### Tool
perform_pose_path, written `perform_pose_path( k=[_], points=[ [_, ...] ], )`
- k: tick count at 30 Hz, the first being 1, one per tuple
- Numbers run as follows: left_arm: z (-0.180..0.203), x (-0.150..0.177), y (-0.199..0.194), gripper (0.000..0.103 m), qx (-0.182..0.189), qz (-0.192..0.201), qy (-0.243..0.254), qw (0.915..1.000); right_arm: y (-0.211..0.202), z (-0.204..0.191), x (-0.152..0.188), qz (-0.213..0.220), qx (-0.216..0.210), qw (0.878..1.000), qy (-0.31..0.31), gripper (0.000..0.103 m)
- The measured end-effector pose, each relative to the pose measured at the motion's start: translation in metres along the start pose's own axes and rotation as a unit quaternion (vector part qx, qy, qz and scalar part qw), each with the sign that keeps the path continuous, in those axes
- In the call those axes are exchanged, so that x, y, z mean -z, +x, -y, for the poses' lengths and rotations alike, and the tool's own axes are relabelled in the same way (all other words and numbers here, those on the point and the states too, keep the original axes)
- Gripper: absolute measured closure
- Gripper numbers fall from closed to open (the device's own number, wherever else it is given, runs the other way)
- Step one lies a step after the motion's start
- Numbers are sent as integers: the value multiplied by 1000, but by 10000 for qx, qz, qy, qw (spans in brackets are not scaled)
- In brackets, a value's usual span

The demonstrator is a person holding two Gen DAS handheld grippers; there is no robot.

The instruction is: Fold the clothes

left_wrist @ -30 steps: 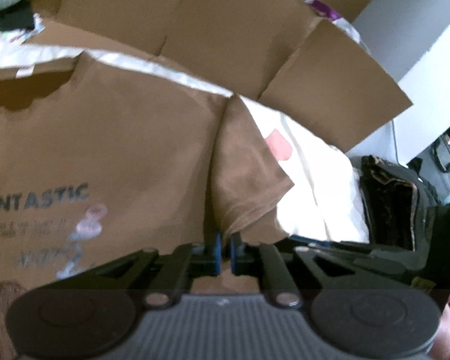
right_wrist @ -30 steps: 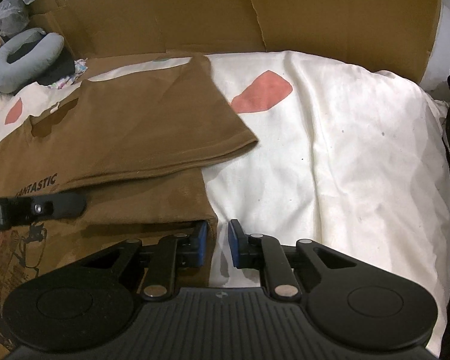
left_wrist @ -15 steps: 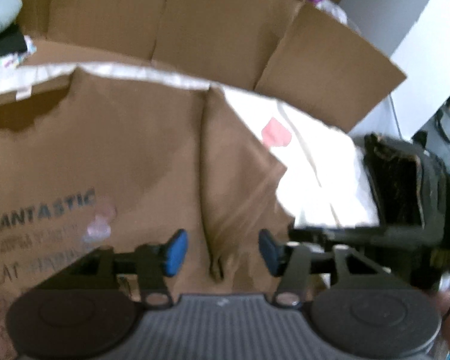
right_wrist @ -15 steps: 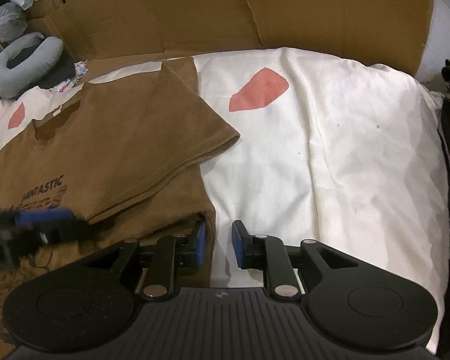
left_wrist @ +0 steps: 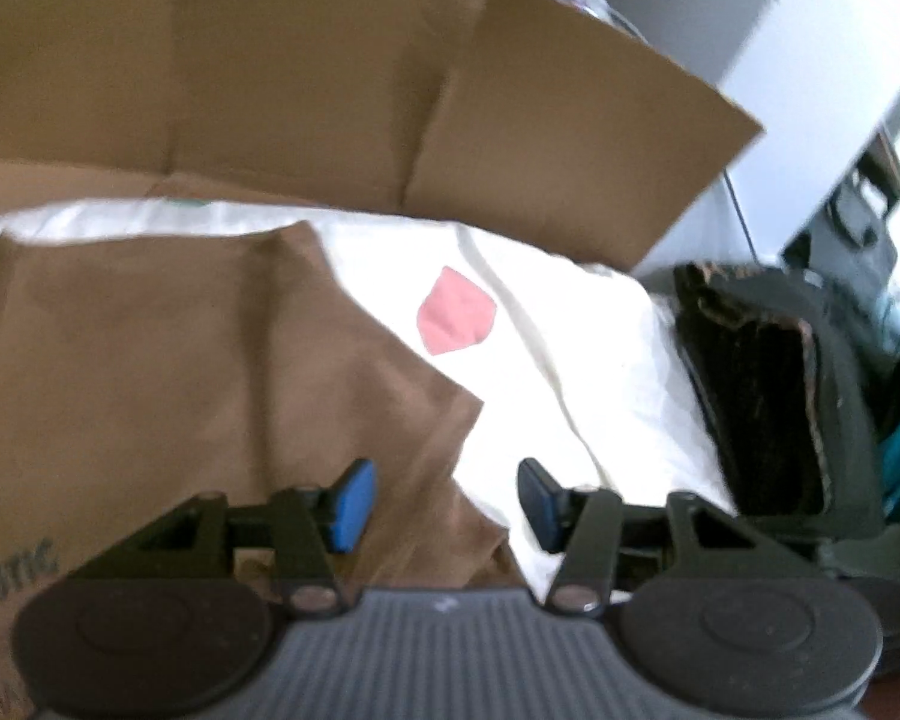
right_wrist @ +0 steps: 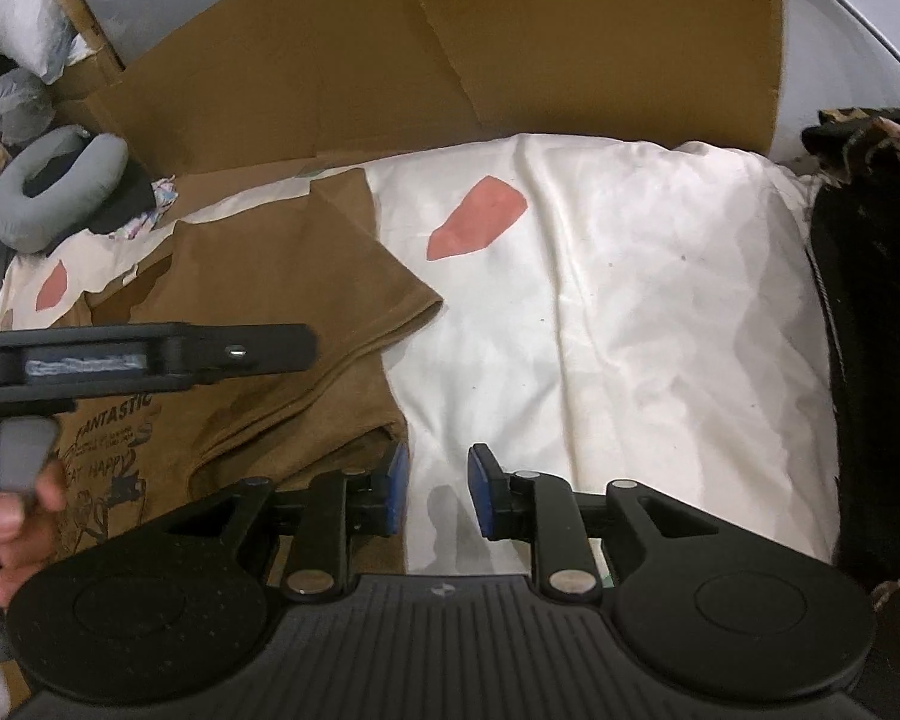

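You're between folds on the brown T-shirt [right_wrist: 282, 276]: it lies flat on the white sheet [right_wrist: 630, 312], its sleeve side already turned in over the body, with the folded edge running diagonally toward the pink patch [right_wrist: 477, 217] printed on the sheet. Cardboard panels [right_wrist: 570, 30] stand behind the work area.

Left gripper [left_wrist: 444, 504]: jaws parted and empty, hanging above the shirt's folded edge with cloth below the blue pads [left_wrist: 349, 504] but nothing pinched. Right gripper [right_wrist: 438, 495]: jaws opening, nothing between them, only sheet shows through the gap, and the left pad sits just beside the shirt's lower folded corner (touching or not, I can't tell).

My read: the sleeve-side fold is down and both tools have let go. The next move likely calls for a fresh grip, either on the opposite side of the shirt to mirror this fold, or on the hem to bring it up toward the collar. Pinch both layers together or the turned-in part may slide open.

Readable writing: the chest print shows "FANTASTIC" [right_wrist: 114, 414] in the right wrist view, with "EAT HAPPY" under it and a cartoon drawing below; the small line between them is too fine to read. In the left wrist view only "ASTIC" [left_wrist: 12, 570] shows, blurred. No brand labels visible.

A grey neck pillow [right_wrist: 54, 186] sits off at the far left, and a hand [right_wrist: 12, 522] holds the left tool.
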State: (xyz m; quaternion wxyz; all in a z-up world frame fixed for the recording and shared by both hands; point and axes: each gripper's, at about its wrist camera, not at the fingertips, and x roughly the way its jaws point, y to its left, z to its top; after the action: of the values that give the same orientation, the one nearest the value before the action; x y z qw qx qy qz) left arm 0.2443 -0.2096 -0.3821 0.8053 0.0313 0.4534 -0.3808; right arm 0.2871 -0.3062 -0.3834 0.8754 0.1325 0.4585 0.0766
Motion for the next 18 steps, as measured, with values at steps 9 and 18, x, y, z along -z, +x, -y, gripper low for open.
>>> perform_pose_path(
  k=[9,18],
  points=[
    [40,-4,34,50,-136,-262,1136,9931,-7,16,6,66,3,9992,395,55],
    [42,-12,58,54,-262,-411,1273,9907,-11,21,16,63,15,9983,573,54]
  ],
)
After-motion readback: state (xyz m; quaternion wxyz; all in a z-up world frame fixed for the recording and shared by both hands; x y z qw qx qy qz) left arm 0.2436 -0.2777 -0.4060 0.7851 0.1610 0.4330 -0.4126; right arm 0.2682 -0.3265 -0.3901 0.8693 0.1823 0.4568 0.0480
